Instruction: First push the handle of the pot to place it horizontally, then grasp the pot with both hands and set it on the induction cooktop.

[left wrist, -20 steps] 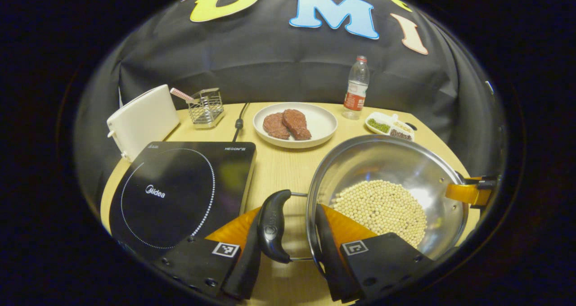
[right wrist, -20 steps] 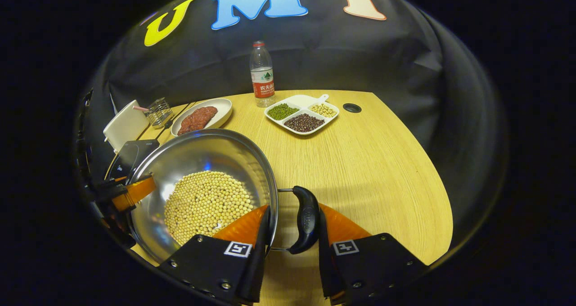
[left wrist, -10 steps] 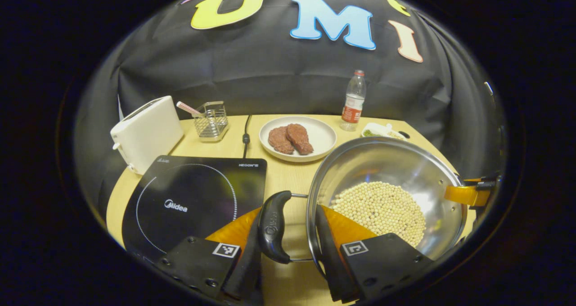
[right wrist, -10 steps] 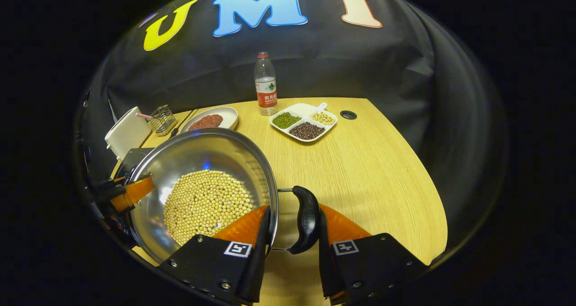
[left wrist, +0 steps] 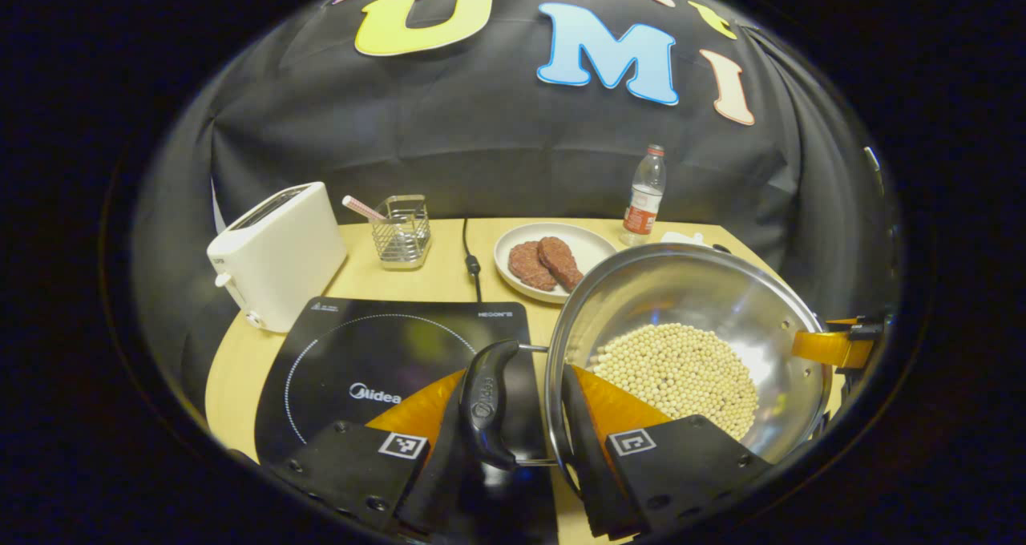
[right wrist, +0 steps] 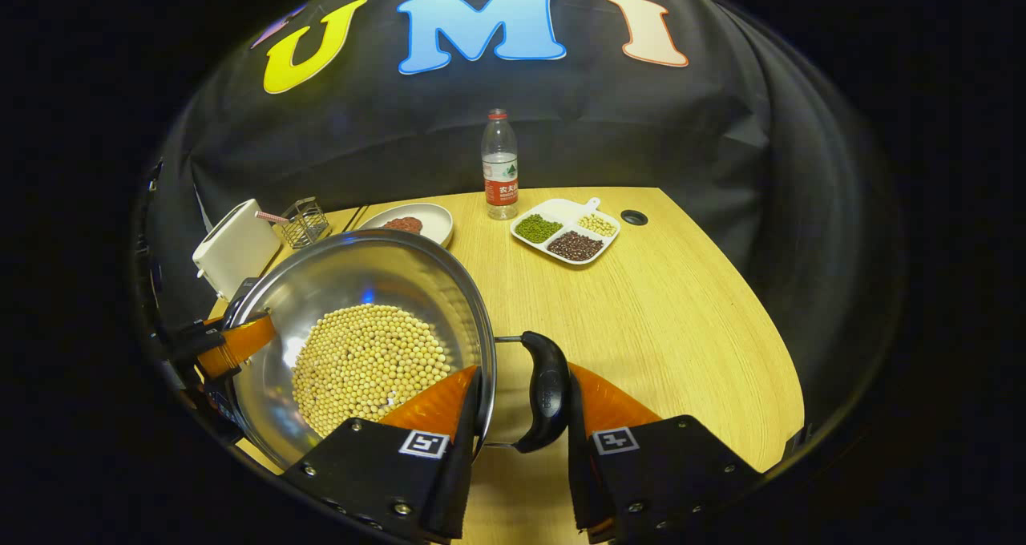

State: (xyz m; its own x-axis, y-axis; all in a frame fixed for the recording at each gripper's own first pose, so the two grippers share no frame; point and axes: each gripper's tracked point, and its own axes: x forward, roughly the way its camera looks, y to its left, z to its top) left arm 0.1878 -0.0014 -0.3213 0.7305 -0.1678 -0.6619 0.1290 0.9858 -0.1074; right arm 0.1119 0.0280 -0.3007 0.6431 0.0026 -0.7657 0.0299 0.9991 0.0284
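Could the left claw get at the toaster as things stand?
Probably not: the left claw is clamped on the pot handle, sharing its weight, and the cooktop lies between it and the toaster.

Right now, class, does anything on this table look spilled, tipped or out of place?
Nothing stands out. The beans lie inside the pot, none on the table. The bottle stands upright, and the divided dish keeps its contents apart.
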